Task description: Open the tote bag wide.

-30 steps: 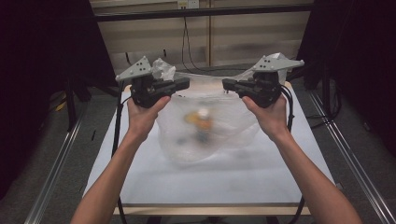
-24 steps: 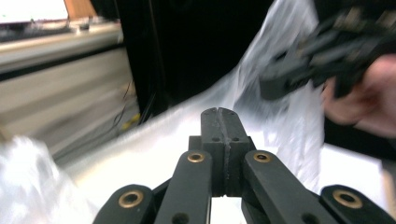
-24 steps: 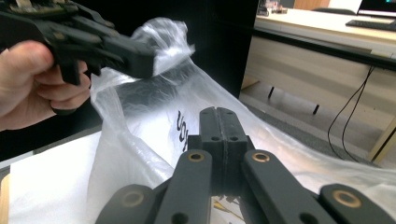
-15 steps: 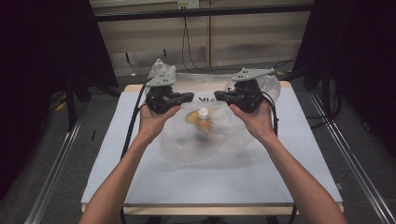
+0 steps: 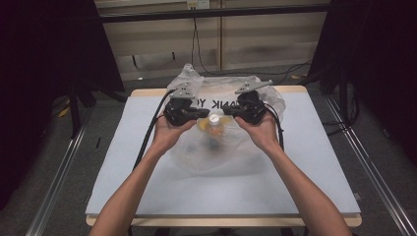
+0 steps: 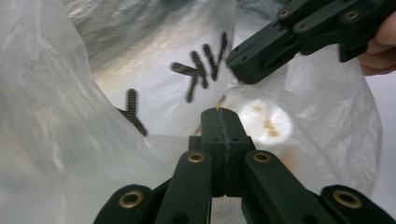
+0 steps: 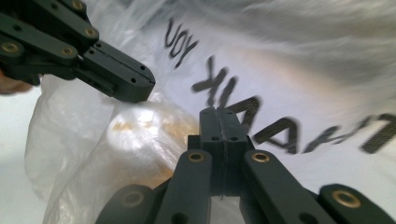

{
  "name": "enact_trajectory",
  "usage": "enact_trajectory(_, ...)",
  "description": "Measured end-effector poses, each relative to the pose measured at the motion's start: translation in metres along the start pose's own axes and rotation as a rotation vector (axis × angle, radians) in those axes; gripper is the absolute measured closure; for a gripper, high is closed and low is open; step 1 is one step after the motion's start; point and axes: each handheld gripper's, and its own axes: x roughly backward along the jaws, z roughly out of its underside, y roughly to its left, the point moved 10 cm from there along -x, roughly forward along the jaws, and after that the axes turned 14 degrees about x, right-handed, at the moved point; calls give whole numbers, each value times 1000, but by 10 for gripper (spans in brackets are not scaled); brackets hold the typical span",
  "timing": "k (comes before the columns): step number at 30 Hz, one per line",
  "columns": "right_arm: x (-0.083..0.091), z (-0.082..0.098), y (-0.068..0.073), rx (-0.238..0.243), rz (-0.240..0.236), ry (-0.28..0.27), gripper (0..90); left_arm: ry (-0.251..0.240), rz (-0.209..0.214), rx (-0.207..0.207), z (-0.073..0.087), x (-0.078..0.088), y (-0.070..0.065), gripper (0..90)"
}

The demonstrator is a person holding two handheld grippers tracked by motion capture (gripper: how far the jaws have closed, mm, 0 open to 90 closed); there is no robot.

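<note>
**Fig. — Two closed grippers at the mouth of a bag: where the handling can fail**

Largest first. White rectangular table top [image 5: 314, 162] carries a clear, crinkled plastic bag printed w/ black lettering [image 5: 231, 147], lying near the table's middle and reaching toward its far edge. Inside the bag, approx. central, sits a small bottle-like item w/ a pale round cap and orange-yellow body [image 5: 215, 123] (seen through film; exact shape unclear). Left gripper [image 5: 200, 114] and right gripper [image 5: 230, 112] face each other just beside the cap, one on each side; in each gripper view the black jaws are pressed together w/ no film visibly pinched between them.

Risks, as judged:
- Jaws shut, so no hold on the film; a pull from here would likely slide off the slick plastic.
- Closing blind could catch both bag layers, or the cap, instead of one edge.
- Tips so near the item may tip it, dragging the bag toward the far edge.
- Thin film may tear if pinched and tugged apart.
</note>
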Motion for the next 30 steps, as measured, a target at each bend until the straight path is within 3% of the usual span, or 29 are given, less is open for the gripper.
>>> enact_trajectory(5, 2, 5, 10, 5, -30, 12, 900, -3, 6, 20, 4, 3, 1, 900)
enact_trajectory(11, 0, 22, 27, -9, -75, 27, 900, 17, 19, 35, 22, 1, 2, 900)
enact_trajectory(12, 3, 25, 32, -21, -104, 12, 900, 19, 25, 41, 29, -1, 3, 900)
enact_trajectory(14, 3, 27, 34, -18, -109, 19, 900, 27, 24, 34, 31, -1, 4, 900)
enact_trajectory(15, 3, 32, 37, -13, -121, 35, 900, 27, 16, 52, 36, -3, 6, 900)
enact_trajectory(19, 4, 40, 44, -6, -143, 25, 900, 52, 1, 55, 44, -6, 12, 900)
enact_trajectory(23, 2, 48, 46, -12, -169, -5, 900, 90, -33, 65, 58, -16, 23, 900)
enact_trajectory(25, -2, 56, 44, -3, -162, 10, 900, 86, -31, 73, 62, -20, 25, 900)
enact_trajectory(30, -12, 75, 41, -29, -172, 30, 900, 134, -39, 113, 85, -34, 36, 900)
